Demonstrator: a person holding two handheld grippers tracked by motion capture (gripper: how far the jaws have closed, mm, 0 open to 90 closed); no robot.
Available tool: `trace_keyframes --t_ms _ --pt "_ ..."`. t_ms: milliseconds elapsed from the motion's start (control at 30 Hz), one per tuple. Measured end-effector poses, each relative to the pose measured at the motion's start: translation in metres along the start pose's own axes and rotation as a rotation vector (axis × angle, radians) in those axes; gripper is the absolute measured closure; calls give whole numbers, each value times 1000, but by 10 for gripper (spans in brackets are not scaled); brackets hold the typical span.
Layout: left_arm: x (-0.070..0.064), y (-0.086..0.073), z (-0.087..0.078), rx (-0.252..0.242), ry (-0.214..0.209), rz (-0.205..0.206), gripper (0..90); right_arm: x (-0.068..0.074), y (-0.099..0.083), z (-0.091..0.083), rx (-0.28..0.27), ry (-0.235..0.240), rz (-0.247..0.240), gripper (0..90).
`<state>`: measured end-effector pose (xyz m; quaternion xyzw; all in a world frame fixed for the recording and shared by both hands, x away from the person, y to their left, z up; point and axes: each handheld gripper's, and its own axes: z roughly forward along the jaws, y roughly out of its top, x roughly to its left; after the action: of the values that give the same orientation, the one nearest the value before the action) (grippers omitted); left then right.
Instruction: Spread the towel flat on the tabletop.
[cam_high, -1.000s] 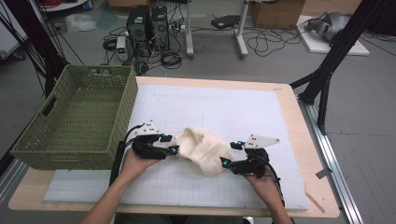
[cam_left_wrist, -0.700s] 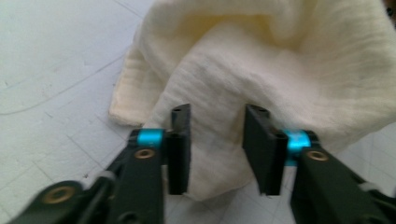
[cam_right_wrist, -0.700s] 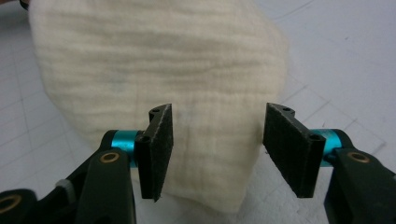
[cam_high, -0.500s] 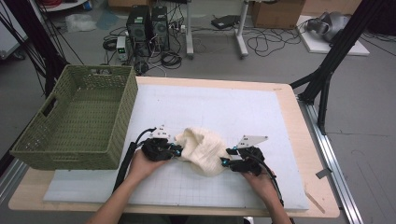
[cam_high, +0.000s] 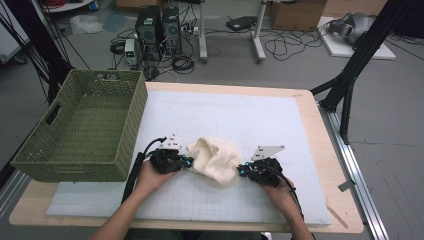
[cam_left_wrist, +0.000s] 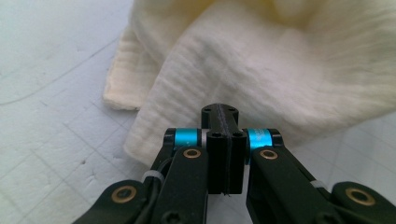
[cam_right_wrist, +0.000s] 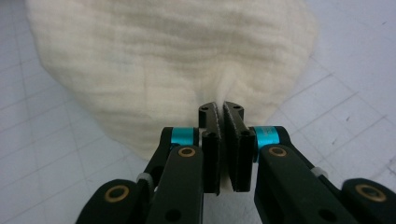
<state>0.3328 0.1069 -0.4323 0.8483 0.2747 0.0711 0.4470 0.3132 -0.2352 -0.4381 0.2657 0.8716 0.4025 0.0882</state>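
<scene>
we see the cream cloth (cam_high: 215, 160) bunched in a soft heap near the front edge of the surface (cam_high: 300, 130), roughly midway between its left and right edges, on the pale gridded mat (cam_high: 240, 115). the left gripper (cam_high: 186, 161) sits at the cloth's left side and the right gripper (cam_high: 241, 171) at its right side, each held in a hand coming in from the front edge.

in the left gripper view the jaws are pressed together, with the cloth (cam_left_wrist: 261, 65) lying directly ahead of and against the tips; we cannot tell whether any fabric is pinched between them, as no fold shows in the seam. a loose hem of the cloth lies flat on the mat to the left of the jaws.

in the right gripper view the jaws are clamped on a small pinched ridge of the cloth (cam_right_wrist: 177, 60), which puckers upward from the tips; the lower part of the jaws stands slightly apart.

the far side of the heap is hidden behind its own folds in both gripper views. the green woven basket (cam_high: 80, 125) stands at the left edge of the surface, overhanging it, well apart from the cloth.
</scene>
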Motion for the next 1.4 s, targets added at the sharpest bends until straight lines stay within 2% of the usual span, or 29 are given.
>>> trace_keyframes --t_ms 100,200,267,400,533,567,600,633,733,767,800,900,933,1033,1100,1167,1200,1400 --pt "-7 0 -16 -44 -3 7 898 0 1 -10 -30 6 -5 864" --pt "-12 -5 -26 -57 -1 7 898 0 0 -18 -42 8 -11 863" --pt "-13 -7 -29 -63 -4 6 898 0 -2 -23 -48 12 -11 863" --pt "-13 -7 -31 -75 -9 9 897 2 -7 -36 -49 6 -39 863" --pt "-17 -5 -29 -85 -37 16 896 1 -16 -52 -72 -8 -22 862" --pt "-18 -4 -28 -92 -38 12 875 -1 -20 -55 -82 -9 -12 860" --pt "-18 -4 -27 -93 -42 7 779 -3 -22 -57 -86 -2 -3 843" --pt "-18 -4 -27 -93 -42 7 730 -4 -23 -57 -86 -1 0 808" --pt "-17 -3 -25 -99 -50 -4 730 -4 -23 -57 -86 -1 0 808" --pt "-13 1 -11 -97 -30 -26 535 -5 -25 -58 -97 -8 12 641" --pt "-13 2 -9 -97 -23 -23 516 -8 -20 -56 -132 2 48 619" --pt "-10 3 0 -73 5 -27 462 -9 -18 -48 -109 5 52 552" --pt "-9 3 3 -55 15 -27 465 -10 -18 -45 -99 6 54 530" --pt "-6 1 12 -6 -11 -45 547 -11 -19 -33 -61 27 60 521" --pt "-6 0 17 28 -35 -34 689 -10 -19 -28 -35 34 56 547" --pt "-7 -1 18 40 -57 -22 814 -9 -19 -24 -10 39 39 597" --pt "-8 -1 18 39 -58 -17 877 -8 -19 -23 0 48 36 655" --pt "-12 -2 5 16 -50 1 896 -10 -19 -23 -3 52 33 793"
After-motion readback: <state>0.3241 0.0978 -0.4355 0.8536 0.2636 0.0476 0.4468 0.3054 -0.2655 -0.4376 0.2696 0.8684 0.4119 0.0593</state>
